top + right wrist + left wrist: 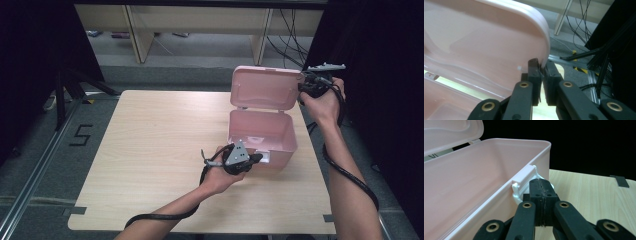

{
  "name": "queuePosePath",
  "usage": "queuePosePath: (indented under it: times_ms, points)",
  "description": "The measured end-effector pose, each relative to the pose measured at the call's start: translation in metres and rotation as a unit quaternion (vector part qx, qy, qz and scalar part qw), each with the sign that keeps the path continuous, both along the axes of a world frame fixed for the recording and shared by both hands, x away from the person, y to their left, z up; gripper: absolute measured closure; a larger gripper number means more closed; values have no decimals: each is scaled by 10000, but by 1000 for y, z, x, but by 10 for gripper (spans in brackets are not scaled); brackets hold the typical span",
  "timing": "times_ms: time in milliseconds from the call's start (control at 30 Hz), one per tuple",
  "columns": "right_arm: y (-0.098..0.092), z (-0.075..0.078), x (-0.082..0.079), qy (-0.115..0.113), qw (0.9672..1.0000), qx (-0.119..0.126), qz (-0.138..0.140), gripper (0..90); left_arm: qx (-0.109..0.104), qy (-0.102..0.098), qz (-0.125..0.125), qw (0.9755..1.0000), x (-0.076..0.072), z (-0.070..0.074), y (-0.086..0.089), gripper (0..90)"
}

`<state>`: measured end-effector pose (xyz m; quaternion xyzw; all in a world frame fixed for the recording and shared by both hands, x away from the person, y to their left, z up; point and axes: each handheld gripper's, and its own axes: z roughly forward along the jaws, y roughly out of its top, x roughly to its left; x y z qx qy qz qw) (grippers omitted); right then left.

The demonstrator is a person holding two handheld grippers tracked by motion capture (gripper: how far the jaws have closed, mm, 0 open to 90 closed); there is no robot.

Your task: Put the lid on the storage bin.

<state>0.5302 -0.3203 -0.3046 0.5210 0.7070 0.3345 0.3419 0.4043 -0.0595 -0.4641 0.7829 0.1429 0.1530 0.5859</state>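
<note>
High view: we see a pale wooden worktop (160, 145) with a pink plastic box (262, 135) standing toward its far right part, its lid (265, 88) raised upright behind the open body. At the box's near wall sits the left tool (257, 158), held in the left hand (220, 175), which comes in from the bottom edge with a black cable trailing back along the forearm. The right tool (303, 89) is up at the lid's right edge, gripped by the right hand (322, 102) beside the worktop's right side.

In the left gripper view we look along the box's front wall (474, 202). The left tool (541, 186) has its jaws pressed together, with no gap between the pads, and their tips touch the white latch (524, 182) that projects from the rim of that wall. We cannot tell whether a thin part of the latch is pinched between them.

In the right gripper view the right tool (541, 66) is clenched on the lid (486, 45): the curved pink edge runs down between the two black pads, one on the inner face and one on the outer.
</note>
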Motion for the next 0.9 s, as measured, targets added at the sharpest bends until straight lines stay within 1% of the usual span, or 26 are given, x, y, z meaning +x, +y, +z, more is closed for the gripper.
queuePosePath:
  times_ms: [33, 67, 100, 133, 200, 233, 267, 300, 333, 367, 400, 433, 467, 500, 533, 567, 600, 633, 667, 700, 767, 800, 833, 867, 900]
  points:
    - [2, -1, -1, -55, 9999, 98, -84, 865, 8, -6, -4, 10000, 0, 0, 0, 890]
    - [1, -1, -2, -8, 10000, 95, -26, 866, 13, -8, -5, 10000, 0, 0, 0, 890]
    - [1, 0, -3, 20, 9999, 87, -89, 868, 9, -1, 3, 10000, 0, 0, 0, 888]
    - [1, -1, -3, -46, 9999, 111, -116, 870, 13, -1, 8, 10000, 0, 0, -1, 887]
    - [1, -2, -3, -45, 9998, 176, -102, 871, 8, -18, 19, 10000, 0, 0, -1, 888]
    - [2, -2, -4, -46, 9997, 197, -155, 871, 14, -42, -2, 10000, 0, 0, -1, 888]
    - [1, -2, -4, -96, 9998, 120, -105, 872, 26, -44, 5, 10000, 0, -1, -1, 888]
    - [2, -1, -5, -28, 9998, 153, -131, 872, 30, -53, 8, 10000, 0, -1, -1, 889]
    - [2, -2, -5, -81, 9997, 192, -118, 873, 37, -60, 5, 10000, 0, -1, -2, 889]
    - [3, -2, -7, -56, 9997, 182, -174, 873, 38, -66, 7, 10000, 0, -1, -2, 890]
    - [2, -4, -5, -232, 9995, 153, -137, 874, 45, -70, 10, 10000, 0, -1, -2, 890]
    - [3, -3, -8, -95, 9996, 212, -180, 874, 18, -47, 30, 10000, 0, -1, -2, 891]
    - [3, -4, -8, -159, 9996, 179, -172, 874, 20, -54, 27, 10000, 0, -1, -2, 891]
    - [2, -6, -7, -310, 9993, 148, -148, 875, 18, -50, 39, 10000, 0, -1, -3, 891]
    - [2, -4, -9, -175, 9996, 155, -142, 875, 18, -53, 43, 10000, 0, -1, -3, 891]
    - [3, -5, -9, -184, 9995, 195, -178, 875, 25, -59, 51, 10000, 0, -1, -3, 892]
    - [3, -4, -10, -161, 9995, 186, -192, 875, 27, -63, 60, 10000, 0, -1, -3, 892]
    - [4, -5, -10, -184, 9994, 218, -187, 875, 21, -54, 69, 10000, 0, -1, -3, 893]
    - [3, -5, -10, -229, 9994, 174, -193, 875, 24, -55, 77, 10000, 0, -1, -3, 893]
    - [2, -6, -9, -288, 9995, 81, -127, 876, 41, -63, 79, 9999, 0, -1, -3, 893]
    - [4, -5, -12, -224, 9993, 211, -221, 876, 16, -46, 86, 10000, 0, -1, -4, 894]
    - [2, -5, -12, -243, 9994, 191, -146, 877, 11, -43, 87, 10000, 0, -1, -4, 894]
    - [3, -7, -12, -357, 9988, 254, -203, 877, 6, -42, 83, 10000, 0, -1, -5, 894]
    - [2, -7, -14, -308, 9992, 199, -144, 878, 5, -37, 87, 10000, 0, -2, -5, 894]
    - [4, -8, -15, -379, 9985, 302, -237, 877, 5, -30, 88, 10000, 0, -2, -5, 894]
